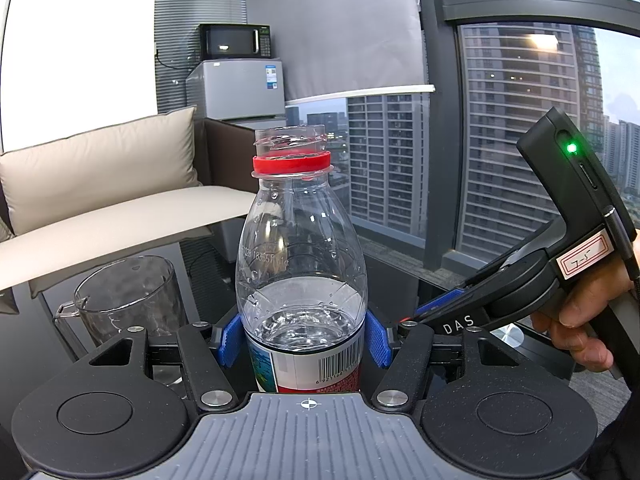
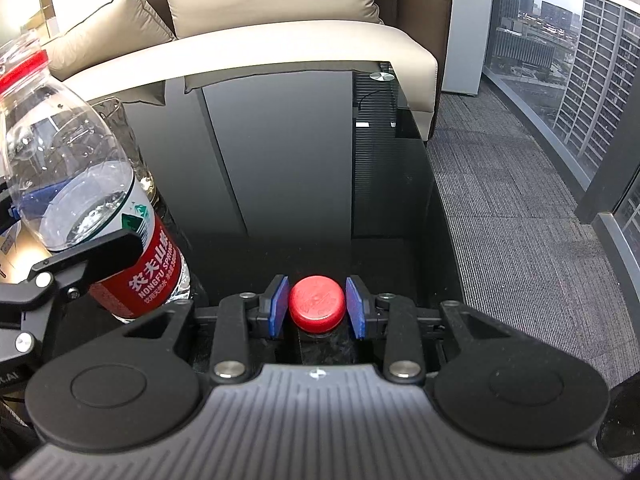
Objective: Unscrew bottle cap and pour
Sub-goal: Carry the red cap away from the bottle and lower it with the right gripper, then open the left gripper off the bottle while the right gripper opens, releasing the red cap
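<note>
Left wrist view: left claw [image 1: 304, 340] pinched the uncapped bottle [image 1: 301, 256] — right claw [image 2: 317, 307] spread around the cap [image 2: 317, 305] on the counter [image 2: 296, 160]; pouring into the cup [image 1: 126, 300] beside the bottle remained.

Dusk light from the window [image 1: 520, 120] leaves the room dim but sharp. The upper left of the left view is blown out white. Fisheye bends edges; the glossy table [image 2: 280, 160] mirrors the sofa [image 2: 280, 44].

Dark glossy glass table [image 2: 304, 168], red cap [image 2: 317, 305], clear cup [image 1: 132, 300] on it
</note>
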Demonstrator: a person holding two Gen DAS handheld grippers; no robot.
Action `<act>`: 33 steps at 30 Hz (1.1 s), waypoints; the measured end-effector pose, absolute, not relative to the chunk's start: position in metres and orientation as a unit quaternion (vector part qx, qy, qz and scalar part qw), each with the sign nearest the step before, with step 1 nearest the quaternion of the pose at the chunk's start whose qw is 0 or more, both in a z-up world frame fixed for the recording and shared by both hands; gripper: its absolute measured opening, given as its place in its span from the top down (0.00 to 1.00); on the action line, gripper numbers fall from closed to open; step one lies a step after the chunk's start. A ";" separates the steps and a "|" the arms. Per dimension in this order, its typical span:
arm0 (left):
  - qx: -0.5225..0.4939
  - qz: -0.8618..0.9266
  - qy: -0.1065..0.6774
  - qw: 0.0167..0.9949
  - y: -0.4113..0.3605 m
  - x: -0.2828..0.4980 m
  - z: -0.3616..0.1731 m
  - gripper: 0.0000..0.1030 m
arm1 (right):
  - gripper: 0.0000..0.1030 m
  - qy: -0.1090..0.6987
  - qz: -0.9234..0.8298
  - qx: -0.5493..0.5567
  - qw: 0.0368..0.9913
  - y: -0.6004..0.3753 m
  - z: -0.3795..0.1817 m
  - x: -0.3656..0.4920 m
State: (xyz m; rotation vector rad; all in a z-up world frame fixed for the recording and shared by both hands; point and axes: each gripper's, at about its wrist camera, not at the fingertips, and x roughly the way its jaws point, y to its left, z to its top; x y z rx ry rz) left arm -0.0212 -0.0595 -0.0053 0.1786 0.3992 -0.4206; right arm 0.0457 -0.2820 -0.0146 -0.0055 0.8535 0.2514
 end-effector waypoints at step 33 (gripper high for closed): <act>0.085 -0.201 0.199 0.955 -0.056 -0.024 -0.006 0.16 | 0.52 0.403 0.120 -0.006 0.907 -0.282 -0.012 0.043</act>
